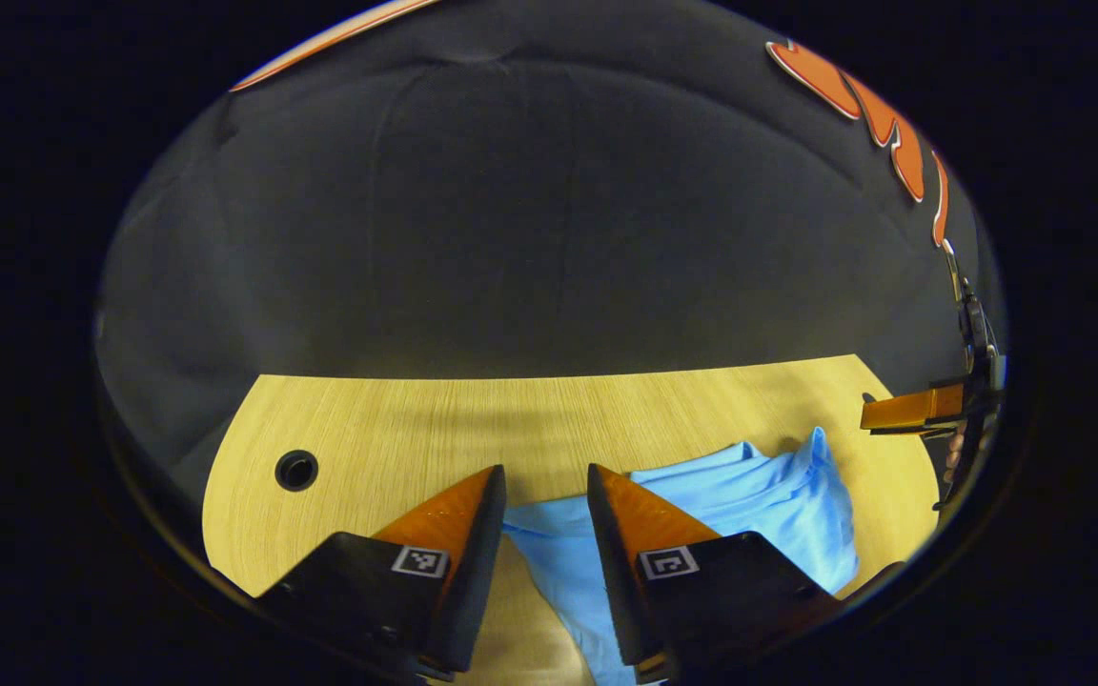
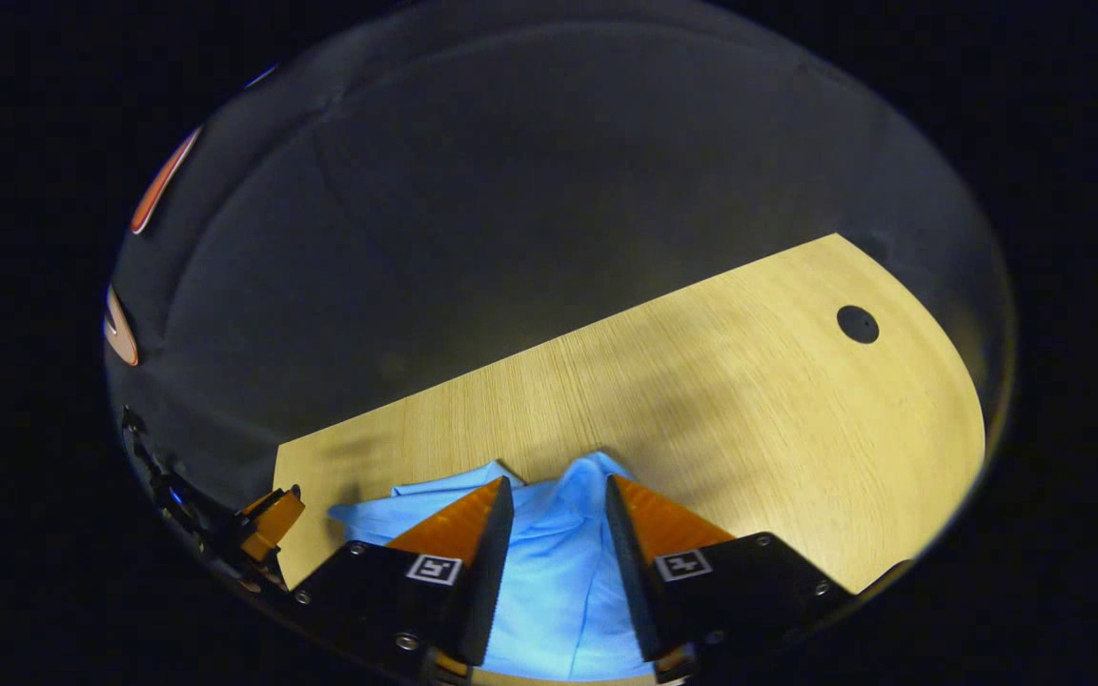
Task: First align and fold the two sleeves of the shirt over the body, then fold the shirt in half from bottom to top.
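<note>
A dark cloth wall is seen backing a pale wooden table [image 1: 396, 429], whose grommet hole [image 1: 296, 470] is lying well apart from the work. A light blue shirt [image 1: 749, 495] is spread at the near part of the table, bunched into ridges rather than lying flat; in the right gripper view the same shirt [image 2: 549, 562] is seen running from under the camera away toward the table's far edge, so its long axis is judged to be lying roughly along that gripper's line of sight, with a peaked fold pointing away. Which end is the collar cannot be told.

The left gripper [image 1: 545, 495] is being held low over the shirt's left-hand edge, its fingers apart with cloth and bare wood showing between them. The right gripper [image 2: 559, 505] is being held above the shirt's middle, fingers likewise apart, nothing clamped. It is also glimpsed at the right rim of the left gripper view [image 1: 911, 410].

A risk is judged here: with the fabric rumpled, a sleeve may be pinched together with the body layer beneath, so that the whole garment is dragged and alignment lost. A grasp taken too far from a sleeve's end could leave the fold skewed.
</note>
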### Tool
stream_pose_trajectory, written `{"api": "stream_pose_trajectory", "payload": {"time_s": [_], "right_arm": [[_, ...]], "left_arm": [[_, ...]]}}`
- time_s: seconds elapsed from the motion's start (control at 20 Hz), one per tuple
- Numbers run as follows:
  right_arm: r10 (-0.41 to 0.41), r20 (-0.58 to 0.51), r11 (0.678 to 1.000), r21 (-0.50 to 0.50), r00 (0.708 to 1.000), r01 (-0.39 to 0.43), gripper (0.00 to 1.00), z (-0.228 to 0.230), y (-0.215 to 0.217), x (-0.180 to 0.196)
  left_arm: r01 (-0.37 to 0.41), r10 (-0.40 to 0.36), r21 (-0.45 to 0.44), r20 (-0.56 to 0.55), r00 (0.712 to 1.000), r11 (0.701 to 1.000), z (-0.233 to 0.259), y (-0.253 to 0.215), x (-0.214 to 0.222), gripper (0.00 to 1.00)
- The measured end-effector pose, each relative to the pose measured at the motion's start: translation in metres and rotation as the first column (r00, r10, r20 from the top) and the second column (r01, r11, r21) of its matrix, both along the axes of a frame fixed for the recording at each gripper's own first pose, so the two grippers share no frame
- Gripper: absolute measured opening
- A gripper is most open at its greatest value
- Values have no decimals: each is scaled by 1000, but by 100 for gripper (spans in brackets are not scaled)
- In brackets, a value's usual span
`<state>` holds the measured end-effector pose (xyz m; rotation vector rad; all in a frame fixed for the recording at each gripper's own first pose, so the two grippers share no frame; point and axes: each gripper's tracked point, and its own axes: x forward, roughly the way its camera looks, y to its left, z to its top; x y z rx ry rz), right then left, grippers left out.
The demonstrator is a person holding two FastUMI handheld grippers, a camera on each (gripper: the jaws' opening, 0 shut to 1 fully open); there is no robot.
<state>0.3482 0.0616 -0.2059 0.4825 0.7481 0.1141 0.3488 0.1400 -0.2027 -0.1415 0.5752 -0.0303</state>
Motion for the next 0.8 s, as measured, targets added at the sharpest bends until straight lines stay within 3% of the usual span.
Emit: {"api": "stream_pose_trajectory", "payload": {"time_s": [0.15,0.2,0.25,0.4,0.8], "right_arm": [[14,52,998,-64,999,-11,79,17,-15,-11],[20,75,996,-84,997,-14,73,25,-17,-15],[26,101,995,-100,995,-16,87,33,-21,-19],[49,163,989,-148,985,-24,93,49,-28,-32],[105,354,974,-225,929,-24,98,109,-55,-107]], "left_arm": [[-18,19,-25,17,1000,1000,21,-2,-19,67],[-23,24,-17,32,999,1000,29,-2,-28,76],[-24,24,-6,44,999,1000,39,-3,-37,83],[-23,22,7,84,996,1000,72,-16,-71,97],[-51,41,38,223,974,998,157,-65,-180,98]]}}
